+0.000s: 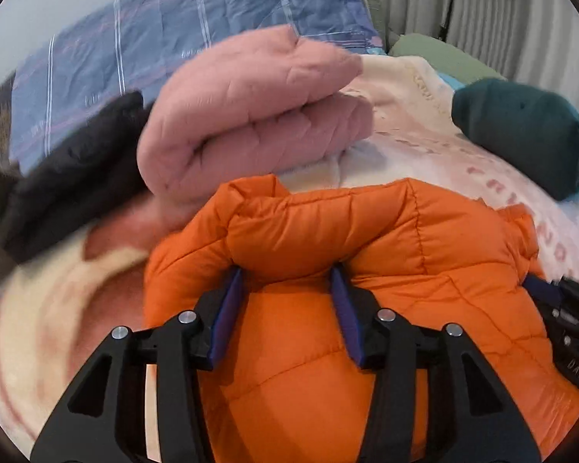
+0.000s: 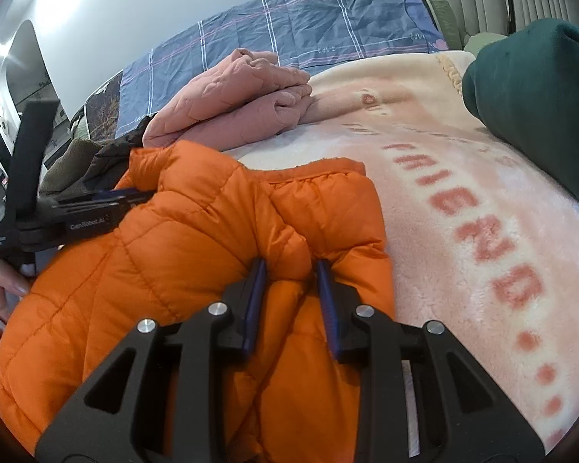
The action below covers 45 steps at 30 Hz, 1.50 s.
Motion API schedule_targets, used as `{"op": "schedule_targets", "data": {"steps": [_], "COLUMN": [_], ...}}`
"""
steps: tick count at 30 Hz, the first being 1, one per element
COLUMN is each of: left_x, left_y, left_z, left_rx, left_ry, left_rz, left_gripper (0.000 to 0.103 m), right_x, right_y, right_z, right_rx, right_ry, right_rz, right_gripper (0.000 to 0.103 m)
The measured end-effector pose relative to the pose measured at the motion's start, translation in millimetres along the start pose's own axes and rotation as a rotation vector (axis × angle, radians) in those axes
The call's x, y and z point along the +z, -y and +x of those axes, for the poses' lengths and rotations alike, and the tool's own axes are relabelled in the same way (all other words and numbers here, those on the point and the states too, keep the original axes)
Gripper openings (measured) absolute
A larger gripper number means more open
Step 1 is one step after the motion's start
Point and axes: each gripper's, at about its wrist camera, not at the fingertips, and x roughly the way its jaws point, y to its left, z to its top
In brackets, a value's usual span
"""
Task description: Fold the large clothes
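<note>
Between the left gripper's point(image 1: 287, 276) blue fingers sits a fat fold of the puffy orange quilted jacket point(image 1: 386, 239), squeezed tight. Beside it, the right gripper point(image 2: 291, 268) pinches another bunched fold of that jacket. Ahead of both lies a folded pink padded coat point(image 1: 251, 108).

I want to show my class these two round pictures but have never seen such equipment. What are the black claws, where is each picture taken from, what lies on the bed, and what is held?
A person holds a two-finger gripper in each hand; a camera on each looks forward along its fingers. One picture is from the left gripper, the other from the right gripper. Each is shut on a fold of the orange puffer jacket. It lies on a cream blanket printed with pink letters. Farther back lie a folded pink quilted garment and a dark green garment.
</note>
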Motion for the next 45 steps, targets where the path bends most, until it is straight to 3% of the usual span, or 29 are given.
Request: {"op": "schedule_targets", "data": {"steps": [9,12,14,15,17,18,21,29,32,35,40,42,43,45], "left_x": [-9.1,-8.3,-8.2,-9.2,-17.9,-22.2,-26.7,-34.0,-35.6,-36.7,-36.2,-36.2,-36.2,-35.3], "left_y": [11.3,19.7,31.1,36.2,48.1,50.0,44.6,50.2,52.1,51.7,51.7,51.7,51.1,49.2], "left_z": [-24.0,-51.9,-68.2,-68.7,-41.7,-31.7,-21.6,-21.3,-22.8,-23.6,-23.6,-23.8,-24.1,-25.8], "left_rx": [0.081,-0.015,-0.072,-0.078,-0.020,-0.003,-0.016,0.037,0.045,0.049,0.047,0.045,0.041,0.009], "left_ry": [0.027,0.066,0.100,0.100,0.028,0.028,0.024,0.034,0.037,0.042,0.047,0.048,0.050,0.049], "left_rz": [0.070,0.087,0.114,0.126,0.170,0.170,0.140,0.182,0.192,0.190,0.187,0.185,0.182,0.170], "left_gripper": [0.048,0.049,0.056,0.061,0.067,0.070,0.071,0.071,0.071,0.071,0.071,0.071,0.071,0.071], "right_x": [-1.0,-1.2,-1.2,-1.2,-1.2,-1.5,-1.4,0.3,2.5,-6.8,-39.6,-59.7,-73.7,-100.2], "right_y": [-2.6,-2.3,-2.3,-2.2,-2.3,-1.6,-1.4,2.9,5.8,-3.3,-49.0,-66.2,-65.5,-51.0], "right_z": [-0.2,-0.4,-0.4,-0.4,-0.4,0.0,0.4,-5.1,-30.8,-85.7,-159.0,-152.7,-132.2,-97.6], "right_rx": [-0.005,-0.005,-0.005,-0.005,-0.006,-0.011,-0.010,-0.002,-0.017,-0.010,0.205,0.146,0.087,0.079], "right_ry": [0.004,0.005,0.005,0.005,0.005,0.002,0.000,0.000,-0.024,0.031,0.099,0.050,-0.021,-0.075], "right_rz": [-0.012,-0.012,-0.012,-0.011,-0.011,-0.007,-0.001,0.006,0.029,0.008,-0.086,-0.129,-0.113,-0.050], "right_gripper": [0.028,0.028,0.028,0.028,0.029,0.028,0.028,0.029,0.032,0.034,0.030,0.030,0.030,0.030]}}
